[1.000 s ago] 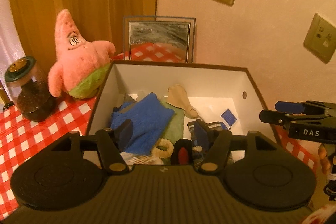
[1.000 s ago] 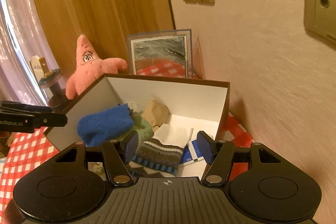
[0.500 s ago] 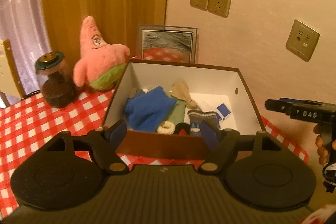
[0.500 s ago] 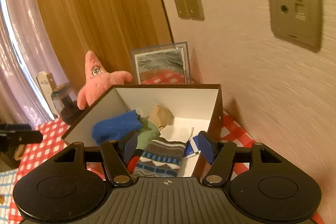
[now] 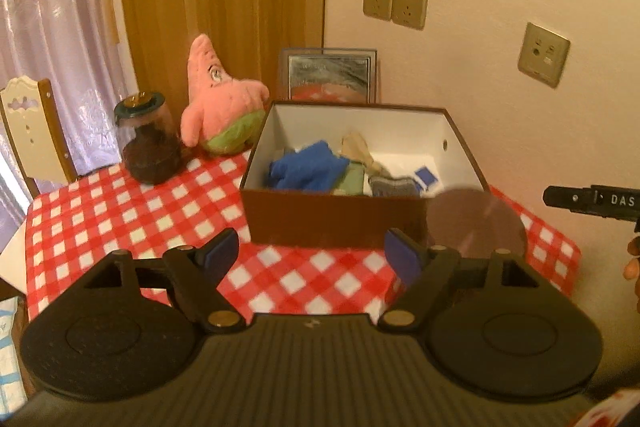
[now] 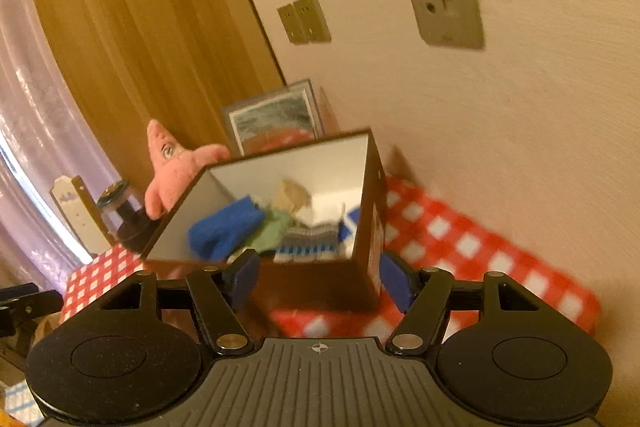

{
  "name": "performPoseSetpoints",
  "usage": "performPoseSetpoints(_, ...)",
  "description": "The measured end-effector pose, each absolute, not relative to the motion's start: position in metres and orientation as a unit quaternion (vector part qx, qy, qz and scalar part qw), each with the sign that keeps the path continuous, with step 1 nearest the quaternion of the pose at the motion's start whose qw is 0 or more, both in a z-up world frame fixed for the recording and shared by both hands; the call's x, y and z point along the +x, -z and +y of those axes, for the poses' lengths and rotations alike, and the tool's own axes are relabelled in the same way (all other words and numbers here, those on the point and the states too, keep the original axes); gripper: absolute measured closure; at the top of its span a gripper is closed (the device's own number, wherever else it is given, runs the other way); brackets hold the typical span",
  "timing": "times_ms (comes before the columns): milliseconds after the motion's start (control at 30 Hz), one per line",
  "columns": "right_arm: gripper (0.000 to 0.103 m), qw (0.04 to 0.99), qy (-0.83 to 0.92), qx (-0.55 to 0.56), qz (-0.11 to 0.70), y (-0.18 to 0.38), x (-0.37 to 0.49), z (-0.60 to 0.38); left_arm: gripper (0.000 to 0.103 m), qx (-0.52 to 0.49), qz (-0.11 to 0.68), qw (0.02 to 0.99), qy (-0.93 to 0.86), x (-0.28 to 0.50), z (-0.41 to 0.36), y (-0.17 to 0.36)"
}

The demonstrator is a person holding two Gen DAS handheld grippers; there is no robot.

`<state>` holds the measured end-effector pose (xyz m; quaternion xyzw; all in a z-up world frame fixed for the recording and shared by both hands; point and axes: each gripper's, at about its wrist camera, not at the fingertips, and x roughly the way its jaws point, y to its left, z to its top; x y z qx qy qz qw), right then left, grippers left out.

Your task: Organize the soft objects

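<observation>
A brown box [image 5: 320, 219] with a white inside stands on the red checked tablecloth. It holds a blue cloth [image 5: 308, 171], a green piece, a beige sock [image 5: 358, 151] and a grey patterned sock [image 5: 394, 185]. A pink starfish plush [image 5: 218, 111] sits left of the box. My left gripper [image 5: 316, 255] is open and empty, back from the box's front. My right gripper [image 6: 316, 277] is open and empty near the box's front right corner [image 6: 366, 227]; the blue cloth [image 6: 224, 231] and the plush [image 6: 172, 167] show there too.
A dark glass jar [image 5: 148, 143] stands left of the plush. A framed picture [image 5: 330, 75] leans on the wall behind the box. A chair back [image 5: 32, 131] is at the far left. The wall runs close along the right side. The table's edges are near.
Both grippers have pulled back and up from over the box, staying open. The box and plush now look farther away. The right view is tilted and blurred.
</observation>
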<state>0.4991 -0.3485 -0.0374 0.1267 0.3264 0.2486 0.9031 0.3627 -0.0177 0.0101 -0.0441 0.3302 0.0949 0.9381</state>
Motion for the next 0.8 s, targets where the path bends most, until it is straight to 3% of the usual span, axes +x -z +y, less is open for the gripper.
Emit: performPoseSetpoints(800, 0.034, 0.895, -0.229, 0.081, 0.373, 0.058, 0.202, -0.268, 0.025, -0.055, 0.370, 0.927, -0.023, 0.136, 0.018, 0.017)
